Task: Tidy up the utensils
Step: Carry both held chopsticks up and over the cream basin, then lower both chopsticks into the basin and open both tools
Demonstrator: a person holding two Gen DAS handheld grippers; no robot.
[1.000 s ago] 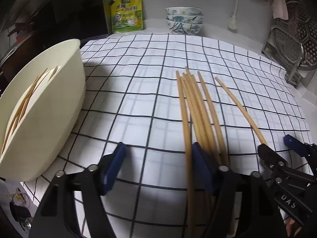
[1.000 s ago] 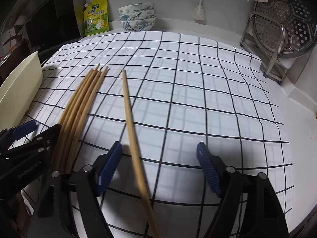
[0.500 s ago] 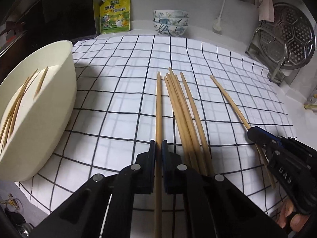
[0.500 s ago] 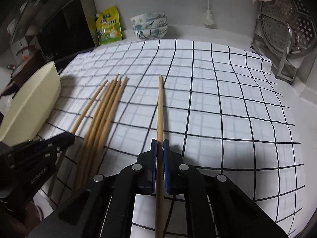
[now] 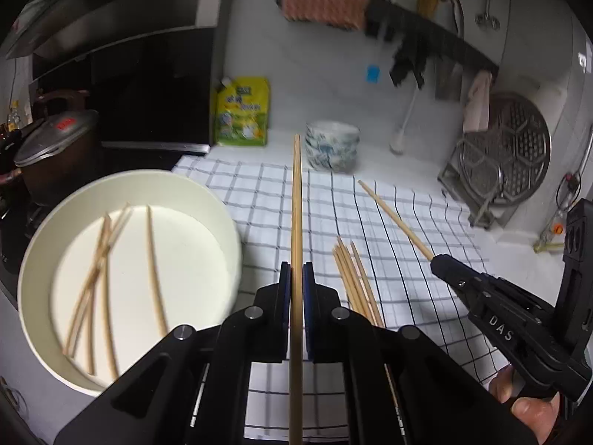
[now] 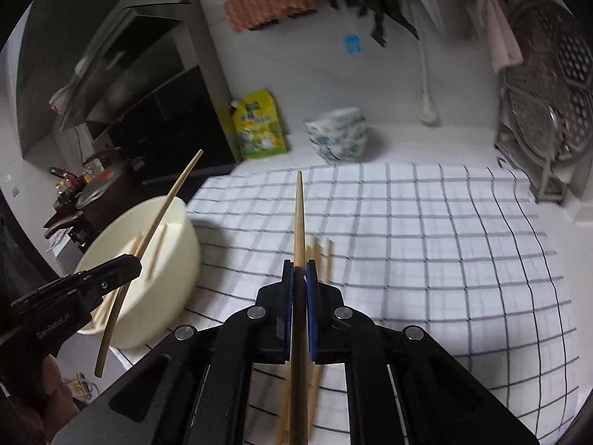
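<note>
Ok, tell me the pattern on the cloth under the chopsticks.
The cloth is white with a dark grid of checks, clearest in the right wrist view.

Both cams ride on the grippers and look straight out along the fingers, so the bottom of each shot is black gripper frame. Left wrist view sits above the near edge of the checked cloth (image 5: 389, 222), facing the back wall, close enough to look down into the cream basin (image 5: 40, 259) at its left. The right gripper (image 5: 435, 259) pokes in from its right side. Right wrist view is a bit further right, facing the same wall, with the basin (image 6: 174, 259) seen side-on and the left gripper (image 6: 135, 263) at lower left. Shared stuff: the cloth, basin, yellow pouch (image 5: 242, 111) (image 6: 261, 129), stacked bowls (image 5: 331, 150) (image 6: 339, 135) and steamer rack (image 5: 507, 163) (image 6: 548, 85).
</note>
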